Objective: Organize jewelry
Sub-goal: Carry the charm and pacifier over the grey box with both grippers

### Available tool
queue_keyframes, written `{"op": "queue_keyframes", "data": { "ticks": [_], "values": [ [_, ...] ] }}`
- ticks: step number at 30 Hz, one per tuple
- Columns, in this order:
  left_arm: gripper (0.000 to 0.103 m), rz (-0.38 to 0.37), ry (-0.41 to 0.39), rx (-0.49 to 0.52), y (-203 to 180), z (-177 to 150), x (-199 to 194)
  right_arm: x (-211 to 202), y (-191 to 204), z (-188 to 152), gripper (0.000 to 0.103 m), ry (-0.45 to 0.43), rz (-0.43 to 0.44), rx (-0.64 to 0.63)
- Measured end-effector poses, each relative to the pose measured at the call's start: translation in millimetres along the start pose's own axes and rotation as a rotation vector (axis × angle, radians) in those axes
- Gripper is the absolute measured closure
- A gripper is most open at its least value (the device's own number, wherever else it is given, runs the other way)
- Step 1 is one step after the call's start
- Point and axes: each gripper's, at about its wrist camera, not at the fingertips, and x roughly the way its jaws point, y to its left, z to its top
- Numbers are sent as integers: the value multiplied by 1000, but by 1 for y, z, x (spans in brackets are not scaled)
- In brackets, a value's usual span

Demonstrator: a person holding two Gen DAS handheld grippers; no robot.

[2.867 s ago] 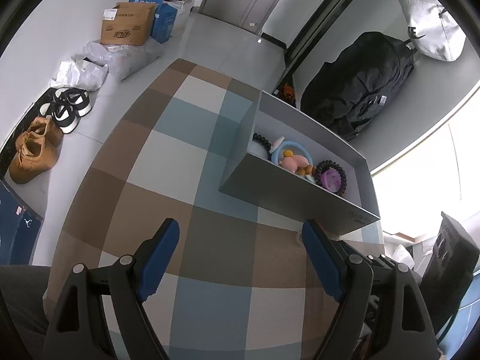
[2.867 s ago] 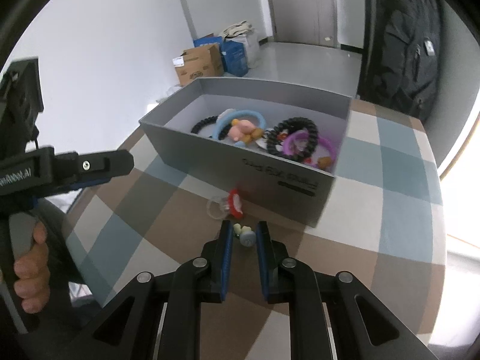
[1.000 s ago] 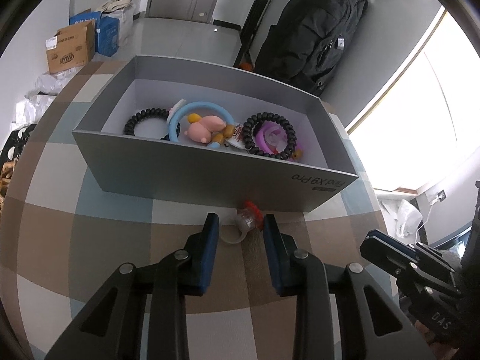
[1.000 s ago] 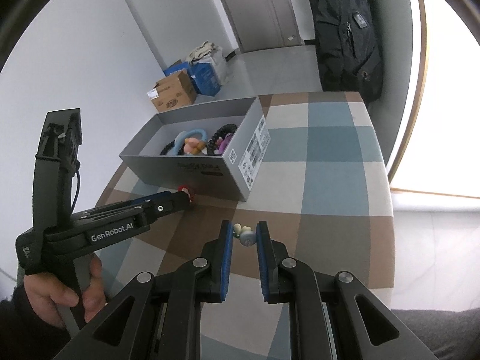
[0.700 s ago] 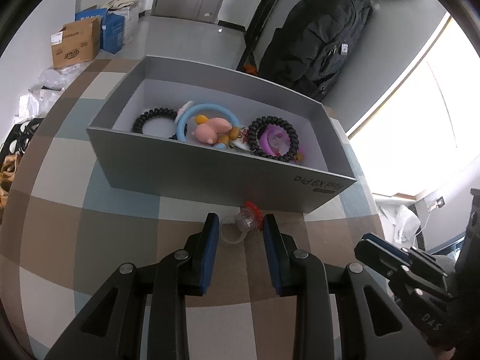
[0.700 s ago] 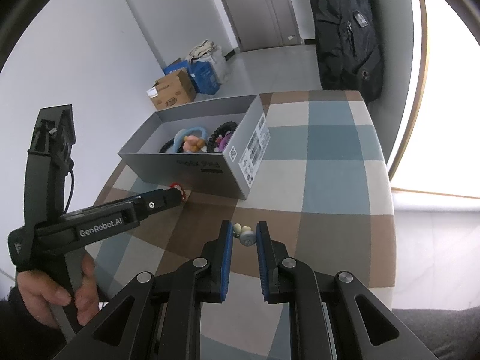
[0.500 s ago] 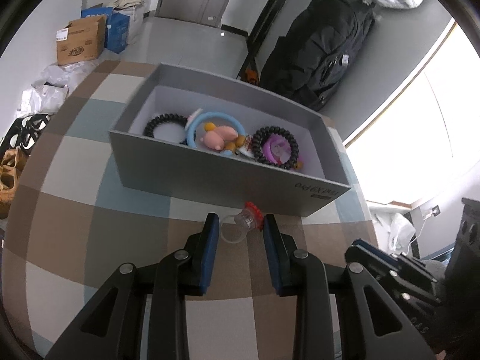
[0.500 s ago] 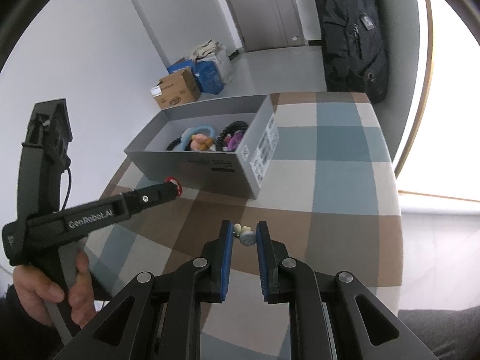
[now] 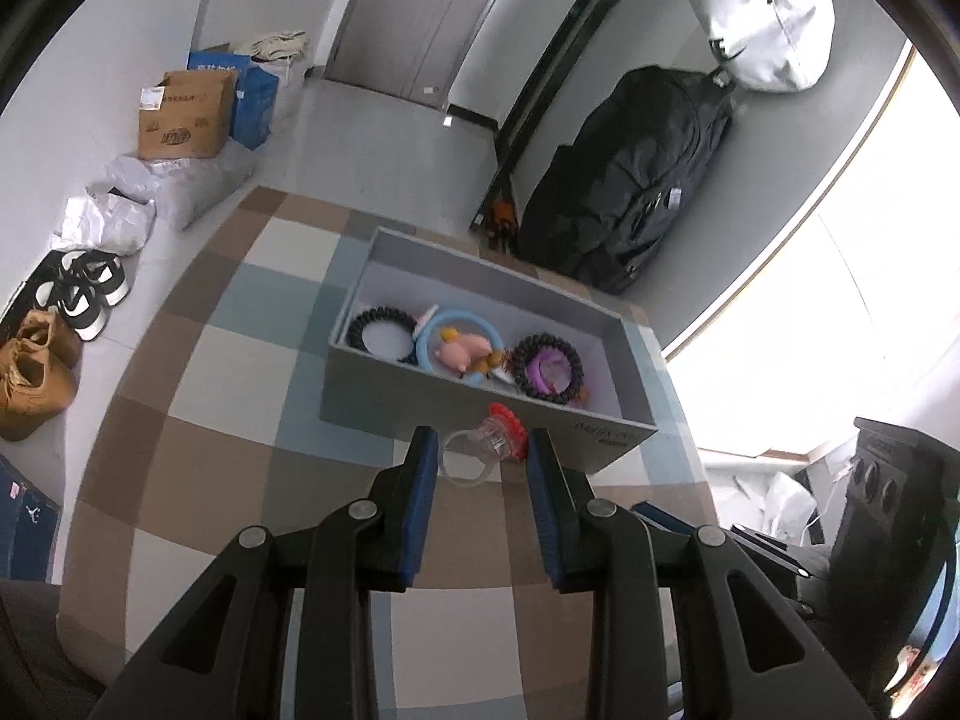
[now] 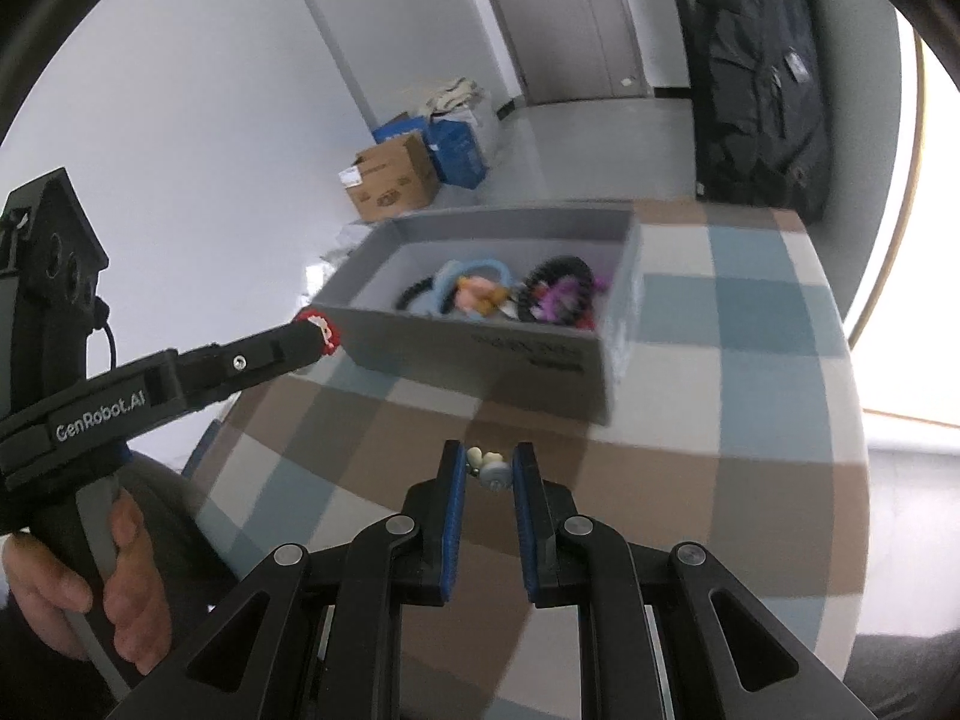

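The left gripper [image 9: 480, 456] is closed on a clear plastic ring with a red flower top [image 9: 487, 447]; its blue pads press the ring from both sides, and the ring hangs above the checked surface [image 9: 198, 396], not lying on it. The right gripper [image 10: 487, 471] is closed too, on a small pale charm [image 10: 492, 469] with a cream bead beside a grey-white round part; what kind of jewelry it is I cannot tell.

The grey box [image 9: 384, 405] stands on the surface, far from both grippers and open at the top. Inside it are a black coil hair tie [image 9: 381, 329] at the left, a blue ring with a pink figure [image 9: 459, 347] in the middle, and a second black coil around a purple piece [image 9: 547, 367] at the right.

The relation that matters is this: from the left gripper the box is straight ahead and a little lower, with its long axis running across from left to right, and the near wall stands between the ring and the inside. In the right wrist view the left gripper's tip is just beside the near left corner of the box, while the right gripper is well apart from it. So I judge that the left hand is nearer, and that the ring must pass over the near wall before it can be released.
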Motion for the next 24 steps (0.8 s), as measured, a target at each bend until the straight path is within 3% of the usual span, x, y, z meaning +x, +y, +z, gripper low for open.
{"op": "queue_keyframes", "data": {
  "ticks": [12,24],
  "values": [
    [78,9,-55,13,1,31,-12,-8,12,45,88,-82,76,-28],
    [78,19,15,19,-7,53,16,2,-11,87,88,-102,96,-19]
  ]
}}
